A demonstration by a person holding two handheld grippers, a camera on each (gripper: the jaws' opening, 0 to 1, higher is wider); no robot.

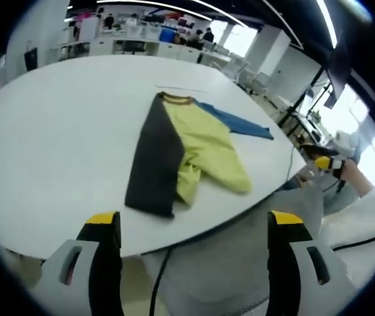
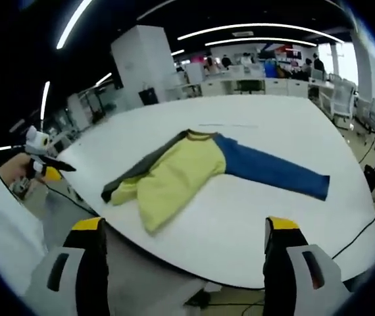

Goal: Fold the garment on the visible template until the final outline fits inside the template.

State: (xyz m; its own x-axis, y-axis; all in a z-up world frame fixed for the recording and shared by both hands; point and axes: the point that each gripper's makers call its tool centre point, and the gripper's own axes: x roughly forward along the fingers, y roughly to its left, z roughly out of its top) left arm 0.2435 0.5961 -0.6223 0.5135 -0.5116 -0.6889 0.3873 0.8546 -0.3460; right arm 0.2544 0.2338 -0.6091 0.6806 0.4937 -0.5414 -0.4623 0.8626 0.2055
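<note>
We find one garment [image 1: 186,153] lying flat on the white table [image 1: 56,145], partly folded: a yellow body, a dark grey panel turned over one side, a brown collar, and one blue sleeve [image 2: 273,171] stretched outward. We can read no label or writing on it. The left gripper [image 1: 191,227] and right gripper [image 2: 184,230] both hang back at the table's near edge, jaws spread wide, gripping nothing, well apart from the garment.

Left tongs [image 1: 194,230] open, empty, near table [image 1: 56,131] edge; garment [image 1: 187,151] part-folded beyond.
</note>
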